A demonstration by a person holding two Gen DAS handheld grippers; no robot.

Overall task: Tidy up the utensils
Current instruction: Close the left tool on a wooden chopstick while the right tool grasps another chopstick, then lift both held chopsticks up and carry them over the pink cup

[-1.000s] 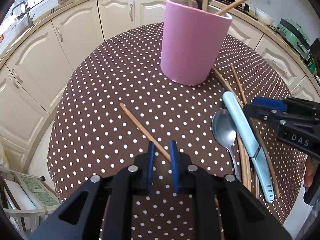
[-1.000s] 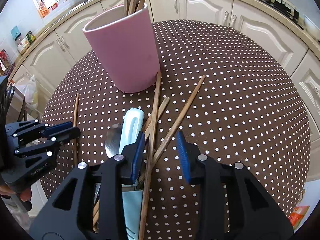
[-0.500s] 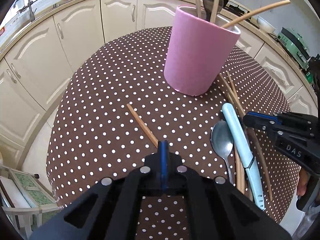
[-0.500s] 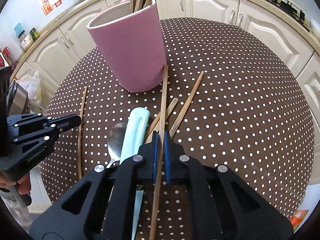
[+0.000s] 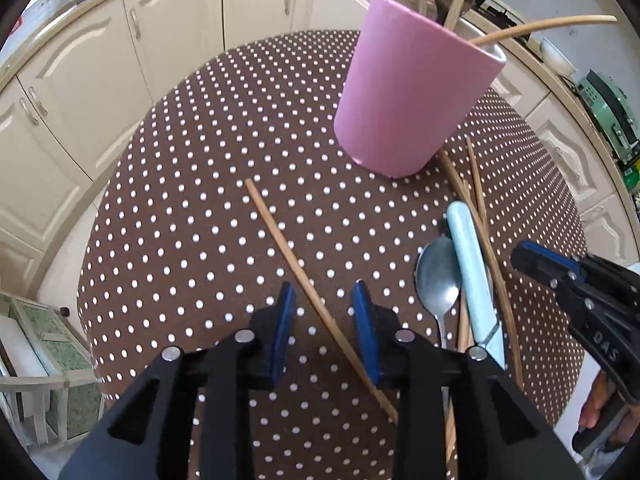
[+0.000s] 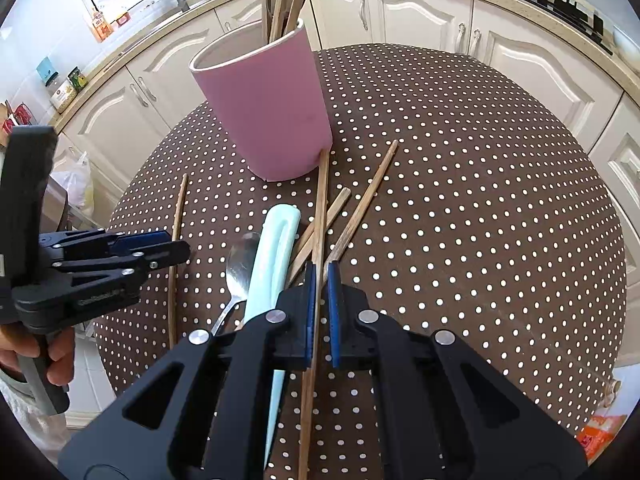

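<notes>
Change since the earlier frames: left gripper (image 5: 325, 300), clamped flat half a second back, has just been opening and now stands narrowly parted, a lone chopstick (image 5: 280, 236) lying on the cloth between its blue pads (image 5: 285, 312), not pressed by them; right gripper (image 6: 321, 280), parted a second ago, is now closed on a long chopstick (image 6: 321, 200), whose far tip reaches the foot of the pink holder (image 6: 272, 112).

Progress: part done; holder stands upright at upper centre of both views with several chopsticks and a spoon handle already inside; still loose on the dotted tablecloth (image 6: 480, 200): the lone chopstick at centre of the left view, a cluster at lower centre of the right view, namely a metal spoon (image 6: 239, 268), a pale blue-handled knife (image 6: 276, 248), and about three further chopsticks (image 6: 360, 208) crossed beneath the gripped one; none yet lifted clear, as far as can be judged.

Appearance: chopsticks thin, light wood, straight; spoon bowl-up, dull steel; knife handle smooth, mint-blue, blade toward the bottom of the frame; holder matte pink, plain cylinder, pale interior.
</notes>
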